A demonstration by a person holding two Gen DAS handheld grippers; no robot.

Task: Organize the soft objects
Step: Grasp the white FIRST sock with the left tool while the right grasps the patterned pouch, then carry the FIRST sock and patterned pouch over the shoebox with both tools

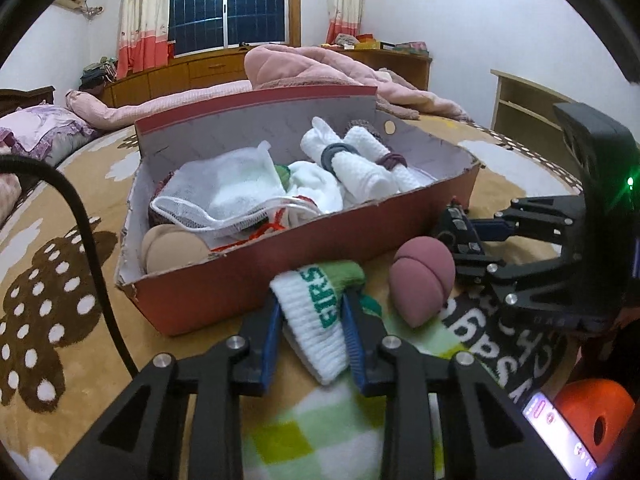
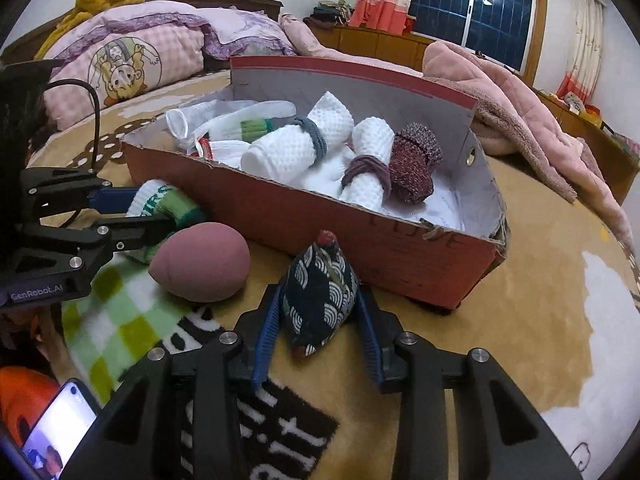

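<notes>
- Your left gripper (image 1: pixel 310 312) has a white sock (image 1: pixel 316 320) between its blue pads. The sock has green lettering and a green band at its far end, and both pads press on its ribbed sides.
- That sock lies on the bed cover, just in front of the near wall of the red cardboard box (image 1: pixel 280 256), not inside it.
- Your right gripper (image 2: pixel 320 308) pinches a small dark blue beanbag (image 2: pixel 320 296) printed with white wave arcs. It is pyramid-shaped with a red tip pointing up, and the pads sit tight against both of its sides.
- The beanbag rests on the cover, just in front of the box's long red side.
- A dusty pink egg-shaped sponge (image 2: pixel 202 264) lies loose on the cover between your two grippers, close to the box and touched by neither.
- Inside the box you have two rolled white waffle towels (image 2: pixel 296 144), one ringed by a grey band and the other by a purple band, and a maroon knit roll (image 2: pixel 414 168) beside them.
- Toward the box's other end sit a white mesh bag (image 1: pixel 224 192), loose white socks and a beige round pad (image 1: pixel 172 248).
- A green-and-white checked fleece (image 2: pixel 116 312) lies under the sponge and the sock.
- Pink bedding (image 2: pixel 520 108) is heaped behind the box.
</notes>
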